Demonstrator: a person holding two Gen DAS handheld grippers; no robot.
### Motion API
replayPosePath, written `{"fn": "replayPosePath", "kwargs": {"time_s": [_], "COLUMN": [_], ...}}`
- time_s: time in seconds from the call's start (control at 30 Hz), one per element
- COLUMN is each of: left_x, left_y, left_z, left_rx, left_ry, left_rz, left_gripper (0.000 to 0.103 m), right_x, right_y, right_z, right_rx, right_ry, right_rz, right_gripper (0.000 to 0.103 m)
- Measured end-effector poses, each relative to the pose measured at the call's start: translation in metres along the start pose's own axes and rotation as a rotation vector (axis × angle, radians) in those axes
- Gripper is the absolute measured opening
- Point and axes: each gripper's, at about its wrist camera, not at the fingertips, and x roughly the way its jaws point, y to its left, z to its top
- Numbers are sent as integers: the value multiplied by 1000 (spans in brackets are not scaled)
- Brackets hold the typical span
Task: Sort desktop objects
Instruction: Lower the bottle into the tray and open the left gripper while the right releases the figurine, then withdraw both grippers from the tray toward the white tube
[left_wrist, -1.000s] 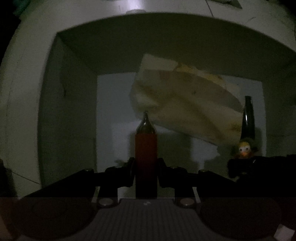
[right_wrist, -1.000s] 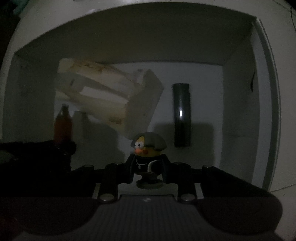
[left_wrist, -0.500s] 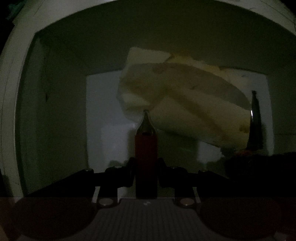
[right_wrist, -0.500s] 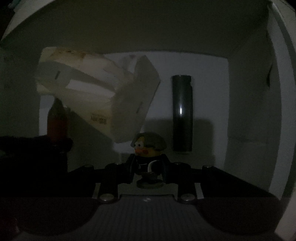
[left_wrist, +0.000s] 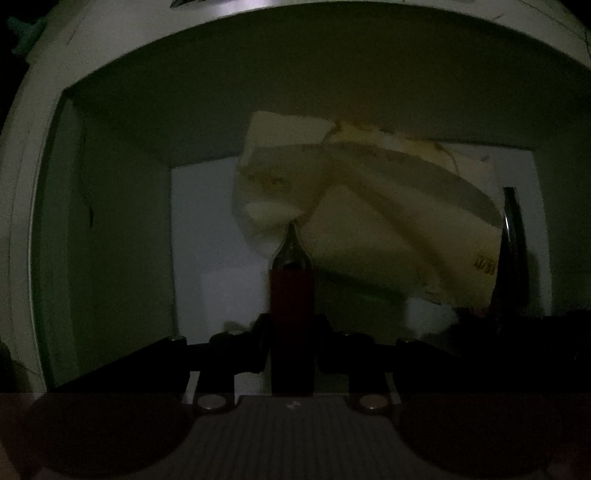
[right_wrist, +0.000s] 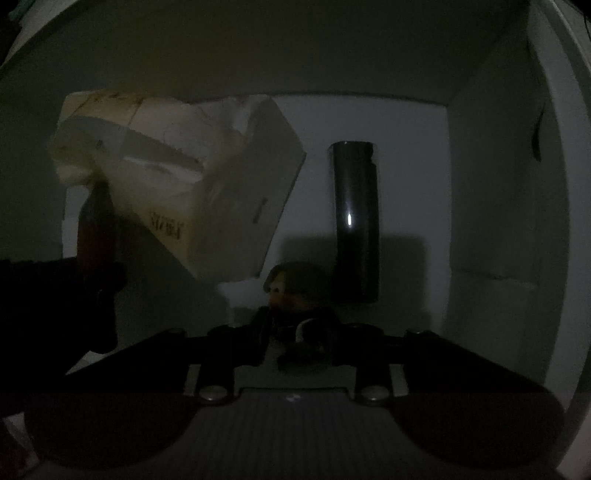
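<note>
Both grippers point down into a deep white box (left_wrist: 110, 229). My left gripper (left_wrist: 291, 325) is shut on a small red bottle (left_wrist: 291, 291) with a clear pointed tip, held upright over the box floor. My right gripper (right_wrist: 297, 325) is low over the floor and its jaws are opening. The little yellow-faced figure in a dark hat (right_wrist: 290, 280) stands between them, leaning left, with the pads no longer squeezing it. The red bottle (right_wrist: 98, 229) also shows dimly at the left of the right wrist view.
A crumpled cream carton (left_wrist: 369, 221) lies tilted across the back of the box floor (right_wrist: 406, 184). A dark glossy cylinder (right_wrist: 356, 221) lies just beyond the figure. The box walls (right_wrist: 498, 184) close in on all sides, and the light is very dim.
Both grippers have sunk deeper into the box. The right jaws have widened and the figure has tipped to the left between them. The left grip on the bottle is unchanged.
</note>
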Motion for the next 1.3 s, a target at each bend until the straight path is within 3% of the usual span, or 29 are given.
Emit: {"fn": "replayPosePath", "kwargs": {"time_s": [0.1,0.17,0.27,0.37,0.43,0.47,0.73,0.8,1.0,1.13,1.2,1.3], "left_x": [-1,-3,-9,-20,-27,-33,-95,-111,-142,-182,-202,-221], "left_y": [1,3,9,12,15,18,44,50,59,73,79,86], "left_z": [-2,-2,-3,-7,-8,-9,-3,-5,-8,-9,-8,-2], "left_rx": [-1,-11,-31,-19,-15,-19,-64,-70,-80,-118,-139,-140], "left_ry": [1,12,8,-9,-17,-24,-90,-113,-141,-173,-199,-247], "left_rz": [-3,-10,4,11,26,37,45,37,31,13,9,-4], "left_gripper": [21,25,45,48,61,76,82,86,86,87,93,94], "right_x": [-3,-8,-17,-30,-41,-47,-109,-127,-178,-215,-235,-260], "right_y": [-2,-4,-5,-5,-3,-2,-1,21,23,51,52,53], "right_z": [-1,-1,-1,-1,-2,-2,5,9,3,1,2,7], "right_rx": [-3,0,1,-11,-23,-30,-63,-74,-101,-117,-121,-110], "right_ry": [-10,-15,-19,-40,-50,-54,-119,-137,-186,-226,-254,-305], "right_rz": [-22,-27,-38,-40,-37,-38,-47,-56,-70,-76,-79,-82], "right_gripper": [57,59,69,69,69,69,70,71,72,75,77,79]}}
